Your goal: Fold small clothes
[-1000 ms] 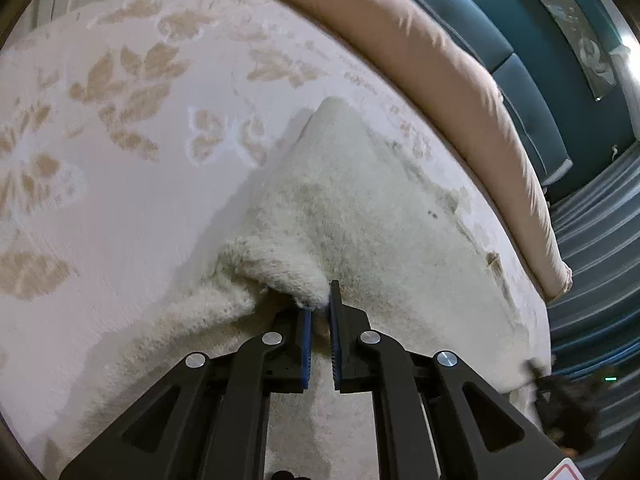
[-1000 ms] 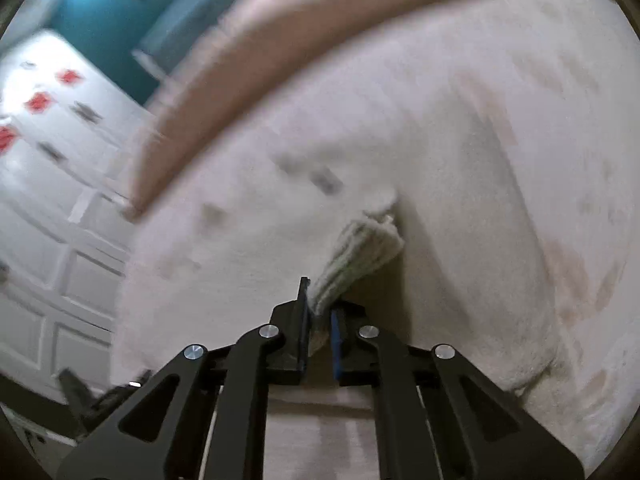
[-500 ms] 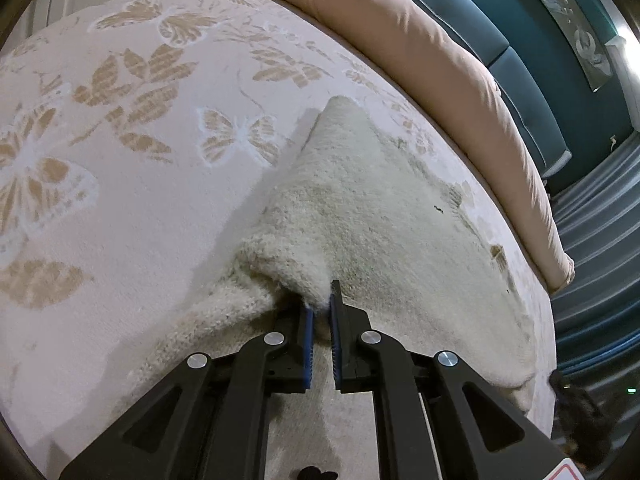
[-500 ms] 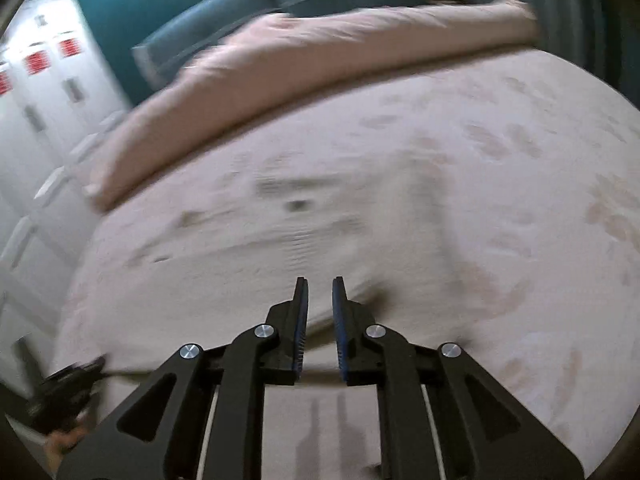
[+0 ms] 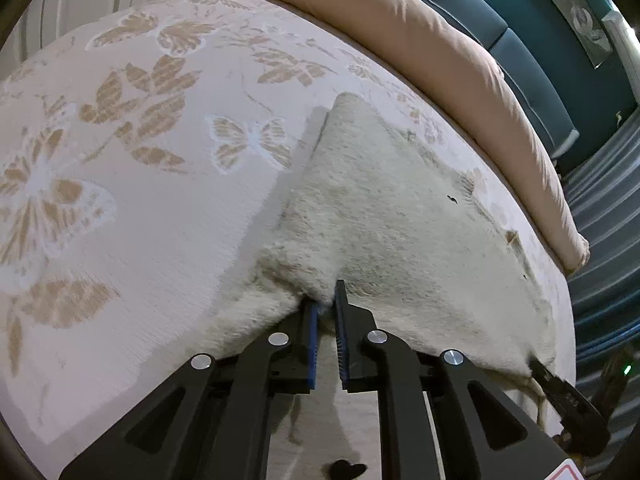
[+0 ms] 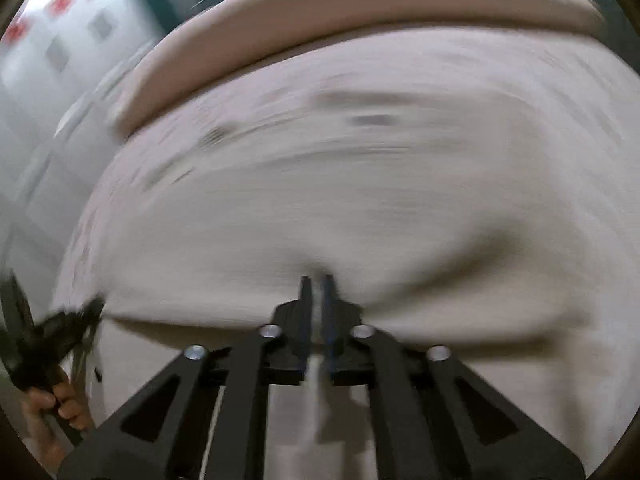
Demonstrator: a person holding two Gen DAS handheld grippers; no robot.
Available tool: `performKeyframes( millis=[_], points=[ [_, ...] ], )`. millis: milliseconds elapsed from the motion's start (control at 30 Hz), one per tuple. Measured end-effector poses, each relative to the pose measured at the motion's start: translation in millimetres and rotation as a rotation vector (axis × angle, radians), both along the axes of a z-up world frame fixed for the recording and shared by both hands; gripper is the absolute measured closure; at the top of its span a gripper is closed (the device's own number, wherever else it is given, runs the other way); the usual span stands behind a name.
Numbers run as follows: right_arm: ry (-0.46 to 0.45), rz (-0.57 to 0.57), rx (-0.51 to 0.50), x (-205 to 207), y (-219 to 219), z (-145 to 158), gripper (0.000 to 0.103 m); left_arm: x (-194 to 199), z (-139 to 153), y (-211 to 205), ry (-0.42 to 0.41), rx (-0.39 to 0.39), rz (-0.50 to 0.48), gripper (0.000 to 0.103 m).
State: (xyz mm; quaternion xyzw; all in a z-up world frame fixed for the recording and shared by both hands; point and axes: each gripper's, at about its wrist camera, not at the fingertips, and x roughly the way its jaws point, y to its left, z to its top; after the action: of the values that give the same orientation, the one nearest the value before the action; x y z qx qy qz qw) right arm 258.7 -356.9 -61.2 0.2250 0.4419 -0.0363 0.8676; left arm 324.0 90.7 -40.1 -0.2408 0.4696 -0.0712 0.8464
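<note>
A cream fuzzy garment [image 5: 400, 220] lies spread on the butterfly-patterned bedspread [image 5: 160, 208], with one corner pointing away from me. My left gripper [image 5: 327, 300] pinches a raised fold of its near edge; the jaws are opening, with fabric still between the pads. My right gripper [image 6: 317, 284] is shut on the garment [image 6: 320, 208] at its near edge, and the cloth puckers toward the tips; this view is motion-blurred. In the left wrist view the right gripper [image 5: 538, 368] shows at the garment's right corner. The left gripper [image 6: 80, 316] and a hand [image 6: 60, 404] show at the right wrist view's left edge.
A long pink bolster [image 5: 440, 52] runs along the far side of the bed, in front of a teal padded headboard [image 5: 540, 40]. White cupboard doors [image 6: 52, 60] stand beyond the bed's left side. The bed's near edge is just below both grippers.
My right gripper let go of a cloth strip, swung away empty, then came down and shut on the garment's near edge. The left gripper stayed put, holding its fold.
</note>
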Motion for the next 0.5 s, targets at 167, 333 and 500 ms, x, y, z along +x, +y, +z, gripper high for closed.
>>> performKeyframes(
  millis=[167,333,500],
  points=[
    [0.007,-0.264,-0.065,-105,-106,14,0.092,-14,7,5,-0.005,-0.012,0.002,0.092],
    [-0.001,-0.238,-0.115,-192,-98,27,0.064,-72,32,16,-0.022,0.09,-0.071,0.093],
    [0.073,-0.164,-0.124,-257,-58,16,0.061,-148,41,38,0.025,0.129,-0.079,0.093]
  ],
)
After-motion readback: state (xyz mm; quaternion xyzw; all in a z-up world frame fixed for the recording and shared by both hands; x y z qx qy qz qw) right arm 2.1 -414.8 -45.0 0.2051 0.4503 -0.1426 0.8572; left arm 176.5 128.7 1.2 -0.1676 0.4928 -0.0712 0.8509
